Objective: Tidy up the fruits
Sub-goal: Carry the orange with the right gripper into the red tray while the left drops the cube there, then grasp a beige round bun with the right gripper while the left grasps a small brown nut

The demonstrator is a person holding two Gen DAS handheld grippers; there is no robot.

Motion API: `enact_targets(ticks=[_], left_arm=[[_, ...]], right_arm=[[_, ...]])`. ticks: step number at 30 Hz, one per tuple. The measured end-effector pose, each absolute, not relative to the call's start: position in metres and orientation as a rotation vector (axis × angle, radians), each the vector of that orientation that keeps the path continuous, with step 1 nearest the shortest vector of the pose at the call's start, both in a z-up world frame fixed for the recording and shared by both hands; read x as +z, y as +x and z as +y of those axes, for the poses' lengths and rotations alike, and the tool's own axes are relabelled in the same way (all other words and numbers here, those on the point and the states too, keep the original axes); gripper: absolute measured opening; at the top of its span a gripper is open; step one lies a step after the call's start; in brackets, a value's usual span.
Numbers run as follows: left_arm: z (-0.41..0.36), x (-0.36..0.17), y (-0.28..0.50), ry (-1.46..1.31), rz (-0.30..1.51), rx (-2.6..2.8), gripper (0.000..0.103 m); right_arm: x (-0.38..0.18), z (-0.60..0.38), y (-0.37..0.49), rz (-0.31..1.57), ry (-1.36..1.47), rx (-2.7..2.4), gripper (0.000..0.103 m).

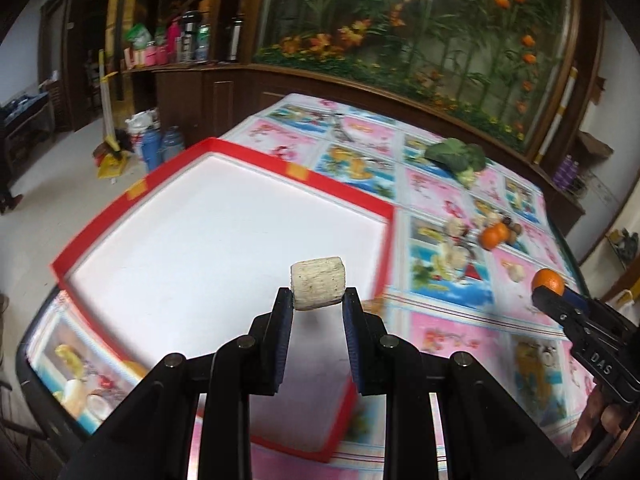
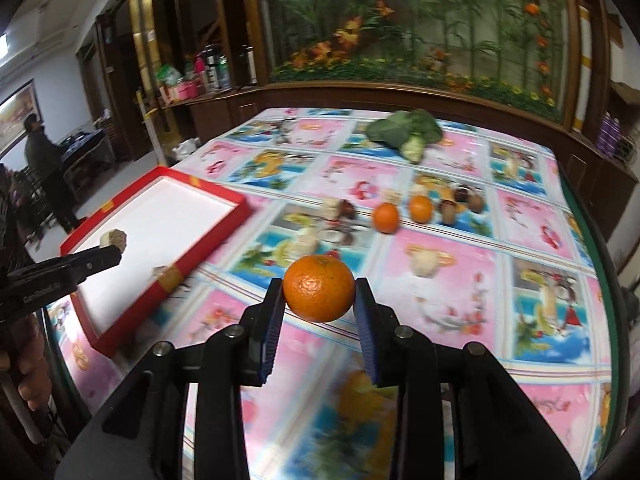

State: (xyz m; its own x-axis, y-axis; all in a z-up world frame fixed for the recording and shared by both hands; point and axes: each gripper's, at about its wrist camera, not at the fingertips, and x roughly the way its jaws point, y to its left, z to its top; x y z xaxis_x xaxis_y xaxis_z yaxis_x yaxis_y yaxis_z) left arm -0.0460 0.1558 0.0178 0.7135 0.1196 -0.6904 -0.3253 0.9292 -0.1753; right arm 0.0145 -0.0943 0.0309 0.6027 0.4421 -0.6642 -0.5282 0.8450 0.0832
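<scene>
A patterned tablecloth [image 2: 440, 280] covers the table; a red-rimmed white tray [image 1: 224, 152] lies at its left. The right gripper [image 2: 320, 300] clamps an orange [image 2: 319, 293] above the cloth, and the left gripper [image 1: 318, 300] clamps a pale fruit chunk [image 1: 318, 283] over the tray

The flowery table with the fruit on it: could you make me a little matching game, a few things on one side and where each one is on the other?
Things:
1. round orange mandarin
2. pale beige cylindrical chunk
3. green leafy broccoli head
4. red-rimmed white tray

Places:
A. lying at the far end of the table
B. pinched in the right gripper fingers
C. sitting on the table's left part
D. pinched in the left gripper fingers, over the tray

Pairs: 1-B, 2-D, 3-A, 4-C
</scene>
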Motion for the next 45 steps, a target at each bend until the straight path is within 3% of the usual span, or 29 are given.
enact_targets(ticks=[29,31,32,33,34,35,36,45], left_arm=[[0.247,-0.012,-0.038,-0.282,0.810,0.530,0.025],[0.249,-0.015,-0.038,-0.275,0.819,0.547,0.028],[0.249,-0.016,-0.039,-0.274,0.820,0.554,0.036],[0.250,-0.017,-0.039,-0.274,0.822,0.559,0.047],[0.250,-0.018,-0.040,-0.270,0.821,0.569,0.051],[0.251,-0.019,-0.041,-0.264,0.816,0.581,0.056],[0.251,-0.019,-0.041,-0.257,0.814,0.594,0.056],[0.245,-0.026,-0.041,-0.209,0.863,0.620,0.061]], right_arm=[[0.005,0.098,0.042,0.799,-0.208,0.784,0.038],[0.002,0.101,0.042,0.807,-0.214,0.784,0.038],[-0.001,0.104,0.043,0.818,-0.219,0.785,0.038],[-0.004,0.106,0.043,0.825,-0.225,0.785,0.045],[-0.007,0.108,0.045,0.830,-0.235,0.781,0.052],[-0.010,0.109,0.045,0.828,-0.244,0.772,0.066],[-0.011,0.109,0.044,0.821,-0.247,0.758,0.070],[-0.018,0.101,0.040,0.814,-0.250,0.773,0.070]])
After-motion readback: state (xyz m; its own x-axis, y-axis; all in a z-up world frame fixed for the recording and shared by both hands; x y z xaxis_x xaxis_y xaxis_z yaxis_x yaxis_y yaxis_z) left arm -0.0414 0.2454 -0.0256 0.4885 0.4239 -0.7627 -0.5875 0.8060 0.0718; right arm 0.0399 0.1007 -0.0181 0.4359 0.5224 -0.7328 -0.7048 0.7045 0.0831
